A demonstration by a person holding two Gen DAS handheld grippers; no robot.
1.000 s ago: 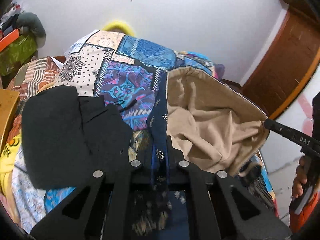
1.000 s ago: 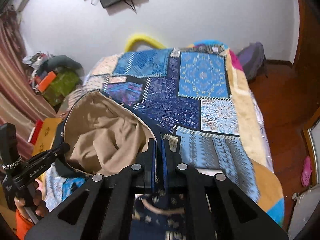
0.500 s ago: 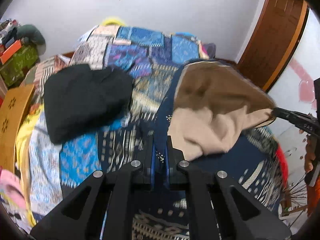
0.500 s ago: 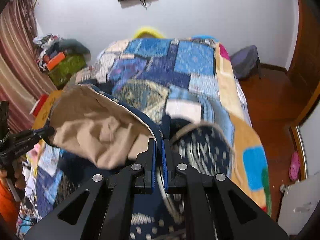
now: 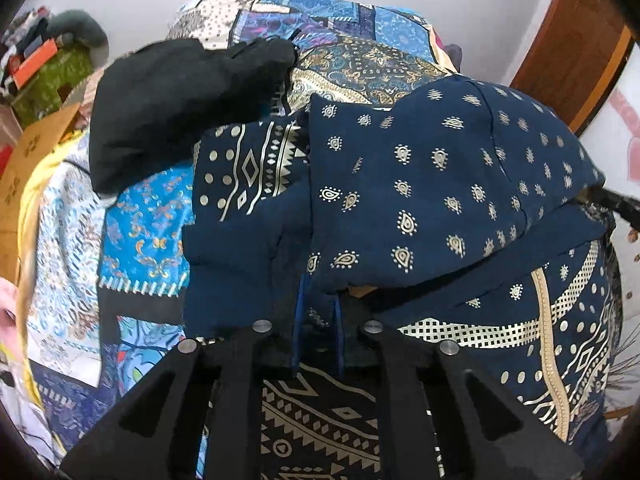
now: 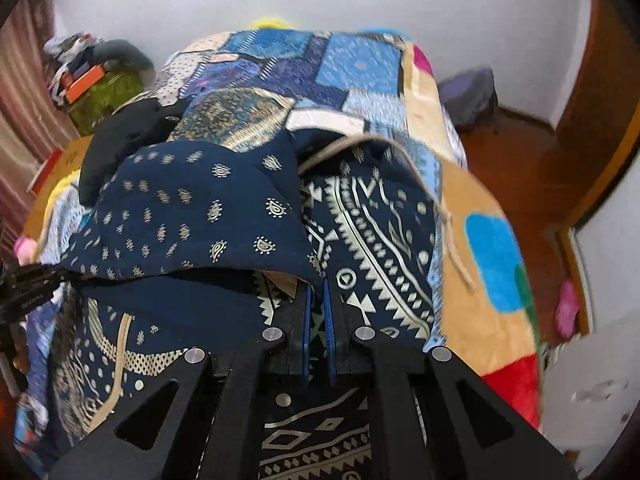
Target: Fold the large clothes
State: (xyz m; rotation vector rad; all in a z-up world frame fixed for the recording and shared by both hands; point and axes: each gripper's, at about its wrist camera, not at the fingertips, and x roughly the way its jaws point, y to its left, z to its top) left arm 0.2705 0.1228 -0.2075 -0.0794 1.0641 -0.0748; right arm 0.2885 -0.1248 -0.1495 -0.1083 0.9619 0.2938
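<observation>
Opening now, the left tongs (image 5: 316,320) may drop their corner of the navy gold-printed cotton garment (image 5: 440,184) on the patchwork bed (image 6: 472,216); the right tongs (image 6: 316,316), seemingly clamped on its edge, could drag the fold askew.

Navy gold-printed garment (image 5: 432,184), top flap folded over, draped across patchwork bed

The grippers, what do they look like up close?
Both the left gripper and right gripper are matte black, with angular arms that have cut-out holes, round silver bolt heads, and thin blue strips lining the jaws.
</observation>
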